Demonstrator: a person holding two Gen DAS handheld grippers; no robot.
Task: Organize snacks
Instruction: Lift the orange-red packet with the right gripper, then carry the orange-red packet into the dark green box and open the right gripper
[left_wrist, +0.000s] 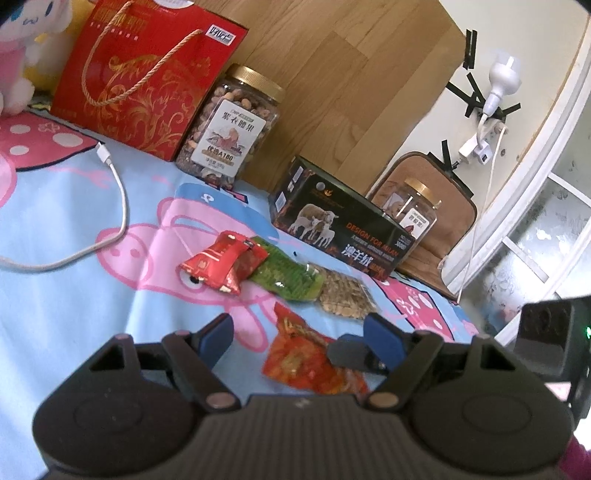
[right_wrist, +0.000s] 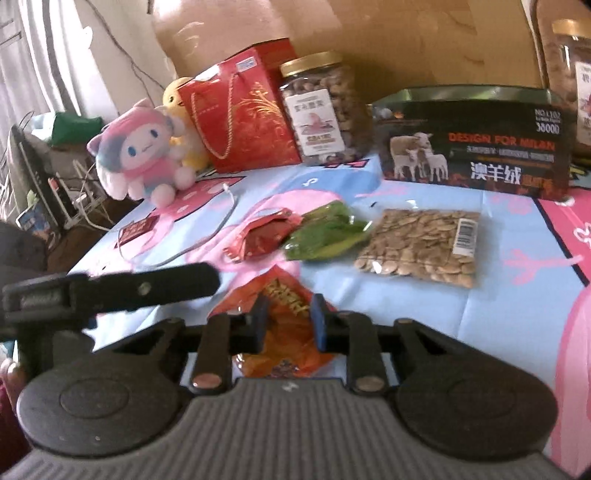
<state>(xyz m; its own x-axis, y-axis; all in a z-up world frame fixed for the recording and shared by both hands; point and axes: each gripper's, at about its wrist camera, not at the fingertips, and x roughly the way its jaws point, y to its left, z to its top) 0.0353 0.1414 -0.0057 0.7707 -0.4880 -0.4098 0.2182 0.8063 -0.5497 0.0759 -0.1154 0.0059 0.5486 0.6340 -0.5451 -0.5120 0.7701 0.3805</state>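
The right gripper (right_wrist: 287, 320) has its blue-padded fingers (right_wrist: 320, 321) closed in on an orange snack packet (right_wrist: 284, 332), one pad at each side; the packet lies on the cartoon-print sheet (right_wrist: 517, 295) covering the bench. In the left wrist view the left gripper (left_wrist: 299, 332) hangs with its fingers (left_wrist: 218, 334) spread wide, and the same orange snack packet (left_wrist: 306, 354) sits between them, nearer the right-hand finger, where the tip of the other tool crosses in front of it.

Just beyond the fingertips lies a row of three packets — a red snack packet (right_wrist: 264, 236), a green snack packet (right_wrist: 325, 234) touching it, and a clear bag of seeds (right_wrist: 421, 247) just beside the green one. Farther ahead, along the wooden board at the back, stand a red gift bag (right_wrist: 243, 110), a gold-lidded jar of nuts (right_wrist: 325, 110), and a dark box with sheep printed on it (right_wrist: 472, 144); a second jar (left_wrist: 415, 218) stands behind that box.

Left of the right gripper's fingers, a plush toy (right_wrist: 144, 155) sits at the sheet's far corner with a small red packet (right_wrist: 138, 229) near it. A white cable (left_wrist: 118, 206) curls across the sheet, ahead and left of the left gripper — well apart from the packets.
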